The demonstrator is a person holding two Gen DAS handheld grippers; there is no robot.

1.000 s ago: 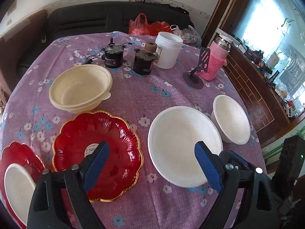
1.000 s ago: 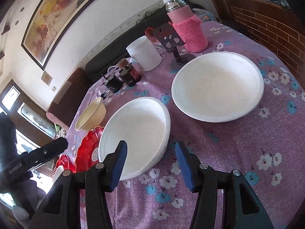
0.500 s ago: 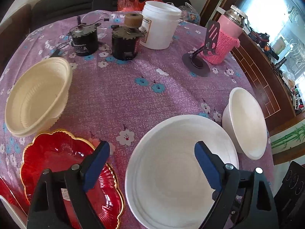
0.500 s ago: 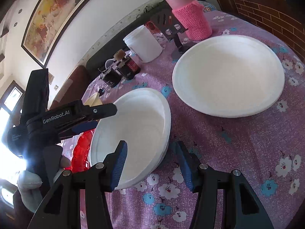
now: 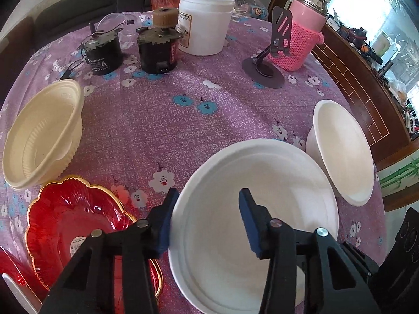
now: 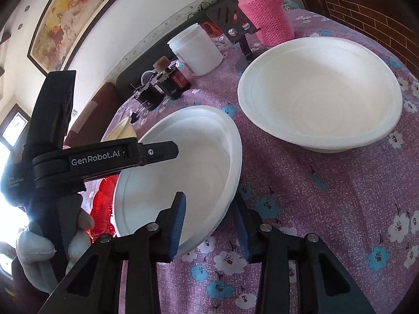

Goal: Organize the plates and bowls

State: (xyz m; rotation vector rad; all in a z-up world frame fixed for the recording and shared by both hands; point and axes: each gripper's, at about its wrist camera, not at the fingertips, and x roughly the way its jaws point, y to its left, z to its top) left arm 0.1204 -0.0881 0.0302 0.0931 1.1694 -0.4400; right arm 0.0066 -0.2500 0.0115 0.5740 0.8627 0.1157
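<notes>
White foam plate (image 5: 251, 225) sits on the purple floral table (image 5: 162, 130), its rim straddled by both tools. Left tool (image 5: 207, 222): jaws partly closed, one blue pad outside the plate's left rim, the other over the plate's inside; whether the pads press the rim, I cannot tell. Right tool (image 6: 209, 222): jaws narrowed over the plate's near edge, one pad inside the rim, one outside just beside it; contact not confirmed either.

Step in hand, judged: taking hold of the white plate from two sides, presumably to lift and stack it. The second white bowl (image 6: 319, 96) lies ahead and to the right of the right tool, apart from the plate. Next move likely calls for closing both tools firmly on the thin rim, then a level lift; foam should flex, so an uneven pull could bend or tilt it.

Edges and room:
- Red scalloped dish (image 5: 78, 233) lies just left of the left tool, its gold edge very near the plate; little clearance on that side.
- Cream bowls (image 5: 42, 136), nested, ahead-left, well apart.
- Open cloth ahead of the left tool, between the plate and the far row: two black motors (image 5: 157, 49), white tub (image 5: 204, 23), phone stand (image 5: 272, 60), pink knitted bottle (image 5: 303, 39).
- Table edge falls off just beyond the white bowl to the right.
</notes>
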